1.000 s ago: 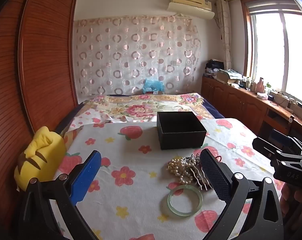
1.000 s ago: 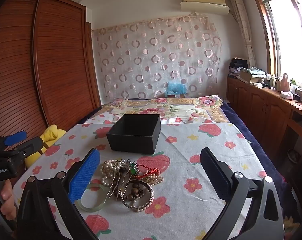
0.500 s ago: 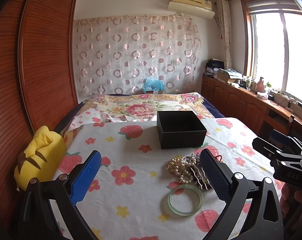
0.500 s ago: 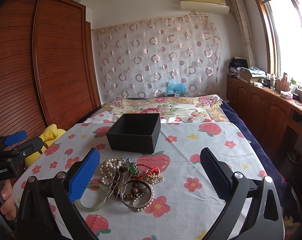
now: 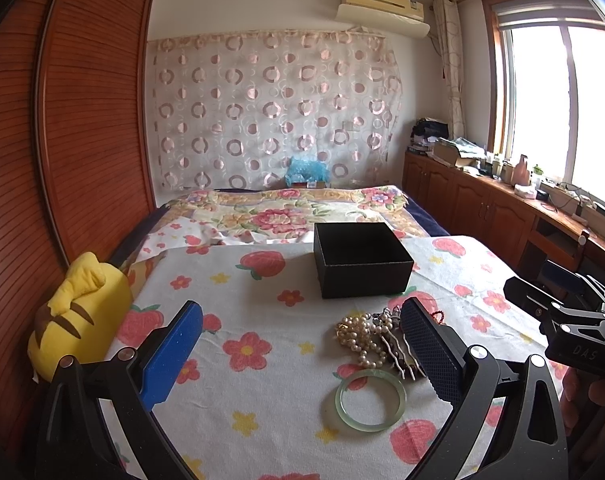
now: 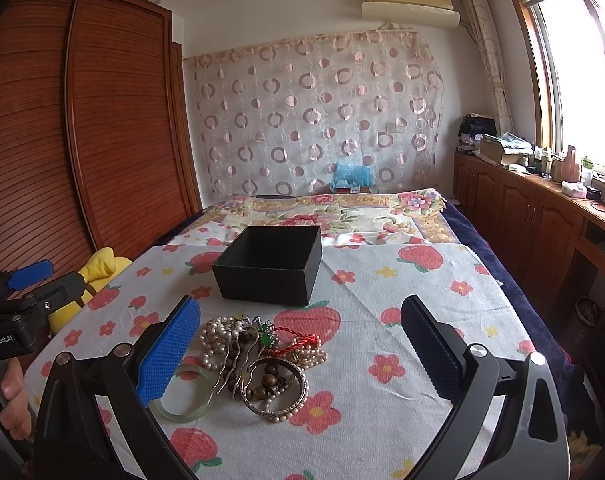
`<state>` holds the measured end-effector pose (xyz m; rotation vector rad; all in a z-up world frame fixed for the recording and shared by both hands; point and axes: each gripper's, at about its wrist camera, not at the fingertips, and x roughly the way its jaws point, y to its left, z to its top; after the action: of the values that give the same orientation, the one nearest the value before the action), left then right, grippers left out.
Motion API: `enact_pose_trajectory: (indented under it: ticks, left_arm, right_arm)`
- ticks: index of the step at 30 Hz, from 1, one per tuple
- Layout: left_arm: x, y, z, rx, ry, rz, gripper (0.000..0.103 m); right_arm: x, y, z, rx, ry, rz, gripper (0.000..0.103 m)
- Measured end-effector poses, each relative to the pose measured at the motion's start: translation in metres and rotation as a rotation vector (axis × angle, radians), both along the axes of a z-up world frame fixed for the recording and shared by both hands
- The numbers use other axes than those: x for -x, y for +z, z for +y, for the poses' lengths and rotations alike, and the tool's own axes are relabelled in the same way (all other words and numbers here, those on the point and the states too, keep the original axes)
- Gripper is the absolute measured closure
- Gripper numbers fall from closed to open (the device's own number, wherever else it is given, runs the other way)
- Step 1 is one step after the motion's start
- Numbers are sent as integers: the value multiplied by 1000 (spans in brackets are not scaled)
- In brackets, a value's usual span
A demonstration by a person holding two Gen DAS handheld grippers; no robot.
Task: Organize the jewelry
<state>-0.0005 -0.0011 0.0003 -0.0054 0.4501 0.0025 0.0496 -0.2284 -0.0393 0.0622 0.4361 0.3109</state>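
Both grippers, left [image 5: 302, 354] and right [image 6: 302, 354], are held spread wide, nothing gripped. The jewelry [image 6: 258, 356] is heaped on the cloth [image 6: 402, 300], just before the empty black box [image 6: 270, 266]; a jade bangle [image 5: 370, 399] lies nearest.

You have one black box [image 6: 270, 264] at the far side of the cloth. Near it lies one heap of jewelry containing one green bangle [image 5: 369, 400], one silver bracelet [image 6: 273, 390], one wavy hairpin [image 6: 232, 364], one red cord [image 6: 300, 340] and pearl strands [image 6: 214, 340]; you cannot count the strands. One yellow plush toy [image 5: 78, 316] sits at the left.
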Motion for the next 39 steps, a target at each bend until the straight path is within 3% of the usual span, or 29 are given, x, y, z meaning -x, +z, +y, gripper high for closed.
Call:
enact_pose_trajectory:
  ticks: [39]
  left_arm:
    - [-1, 0, 1, 2, 0, 3, 7]
  right_arm:
    - [0, 0, -1, 0, 0, 1, 2]
